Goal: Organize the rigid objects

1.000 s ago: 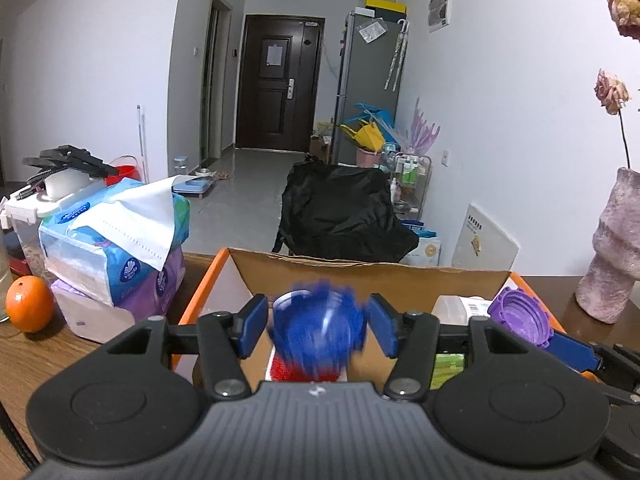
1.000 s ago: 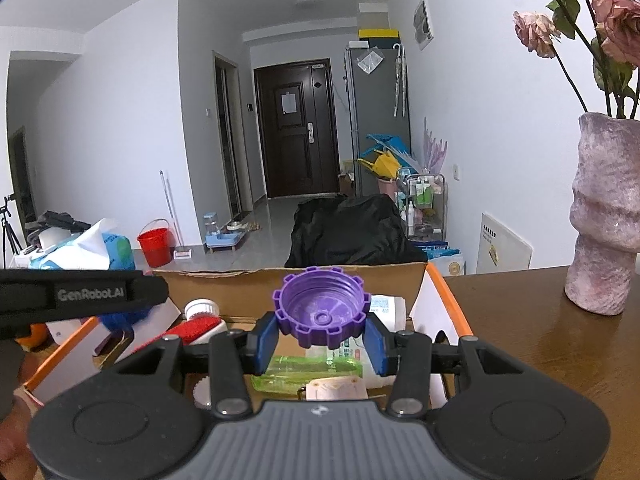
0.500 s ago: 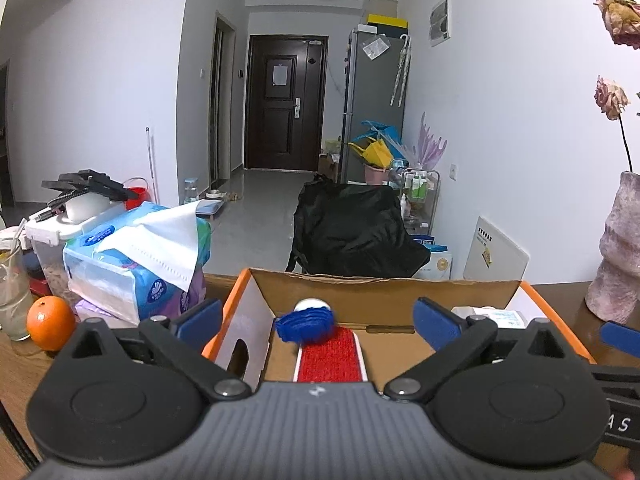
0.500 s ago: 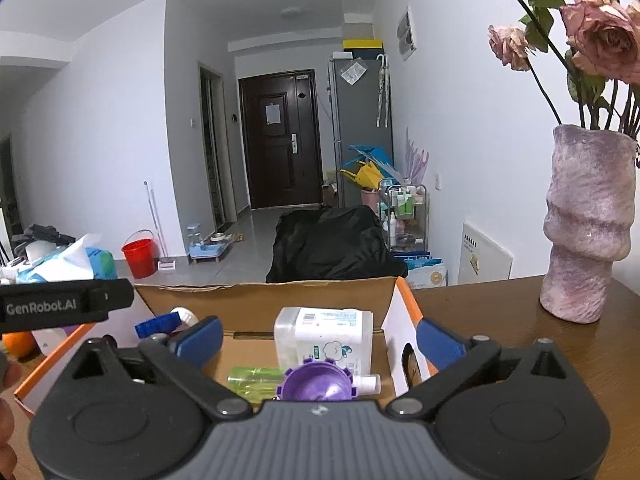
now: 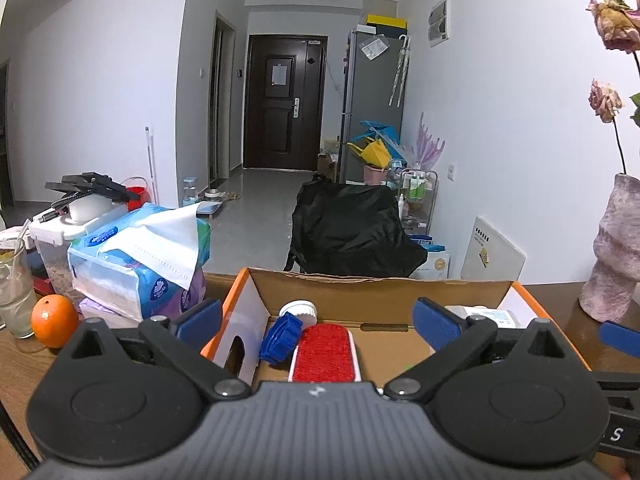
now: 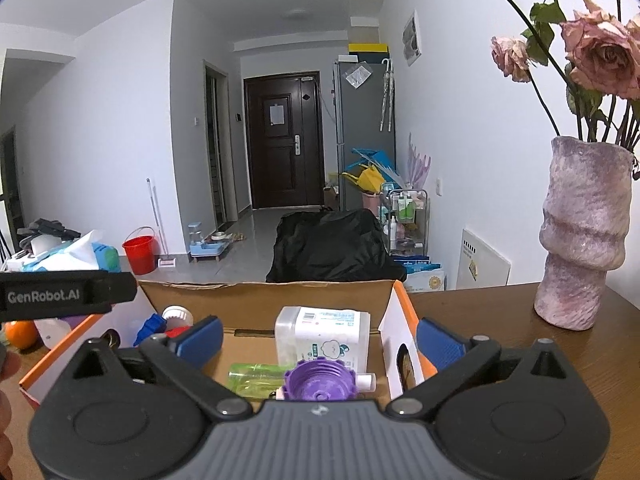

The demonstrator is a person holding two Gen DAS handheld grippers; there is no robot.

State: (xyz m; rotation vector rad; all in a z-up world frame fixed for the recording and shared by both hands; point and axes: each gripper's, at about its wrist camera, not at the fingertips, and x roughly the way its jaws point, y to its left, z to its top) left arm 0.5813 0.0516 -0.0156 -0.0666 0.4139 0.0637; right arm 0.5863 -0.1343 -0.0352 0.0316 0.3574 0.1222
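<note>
Two toothed caps (image 5: 281,338) (image 6: 321,380), one box (image 5: 360,280)

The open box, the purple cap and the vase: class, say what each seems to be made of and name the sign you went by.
Box: corrugated cardboard, matte brown inside, white and orange outside; folded flaps and a cut handle slot.
Purple cap: moulded plastic, smooth with a slight sheen; even colour, ridged rim.
Vase: probably ceramic or stone, rough and mottled pinkish-purple with no gloss; the look leaves it open.

Purple cap (image 6: 320,380) in cardboard box (image 6: 264,298)
</note>
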